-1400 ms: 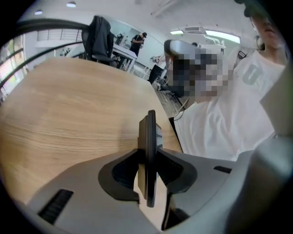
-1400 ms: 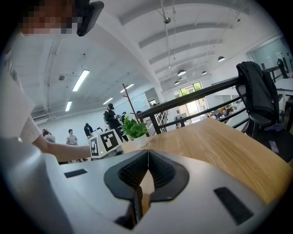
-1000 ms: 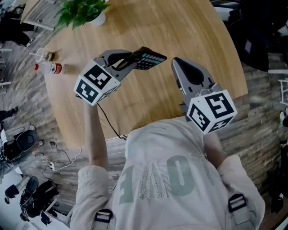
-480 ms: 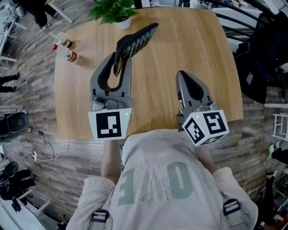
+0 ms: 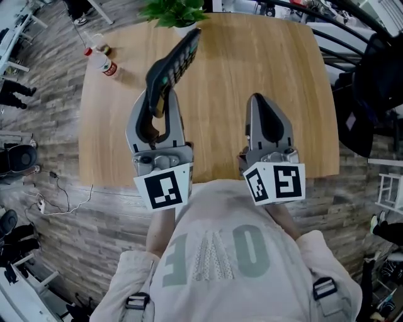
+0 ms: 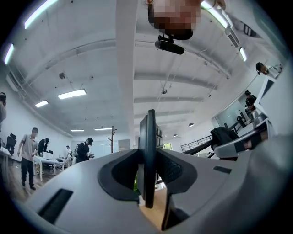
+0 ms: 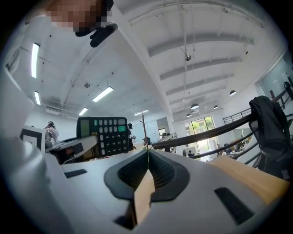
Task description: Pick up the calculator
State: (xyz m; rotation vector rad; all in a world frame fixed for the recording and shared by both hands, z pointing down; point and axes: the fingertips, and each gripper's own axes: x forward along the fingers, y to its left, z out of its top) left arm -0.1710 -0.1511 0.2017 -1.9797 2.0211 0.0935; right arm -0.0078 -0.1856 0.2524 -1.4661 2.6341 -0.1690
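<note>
The black calculator (image 5: 178,58) is lifted off the wooden table (image 5: 252,56) and stands on its edge, its near end clamped in my left gripper (image 5: 161,87). In the left gripper view the calculator (image 6: 147,151) shows edge-on as a thin dark slab, and both pads press on it. My right gripper (image 5: 255,100) hovers over the table's near right part, shut with nothing in it. In the right gripper view the jaw tips meet at my right gripper (image 7: 147,156), and the calculator's keypad (image 7: 103,135) faces it from the left.
A potted plant (image 5: 177,11) stands at the table's far edge. A small bottle (image 5: 106,65) lies near the far left corner. A dark garment on a chair (image 5: 373,94) is beyond the right edge. Cables (image 5: 63,196) trail on the floor at left.
My left gripper has lifted the calculator and swung from pointing right to pointing away from me, so the calculator has turned onto its edge. The right gripper has shifted only slightly.
</note>
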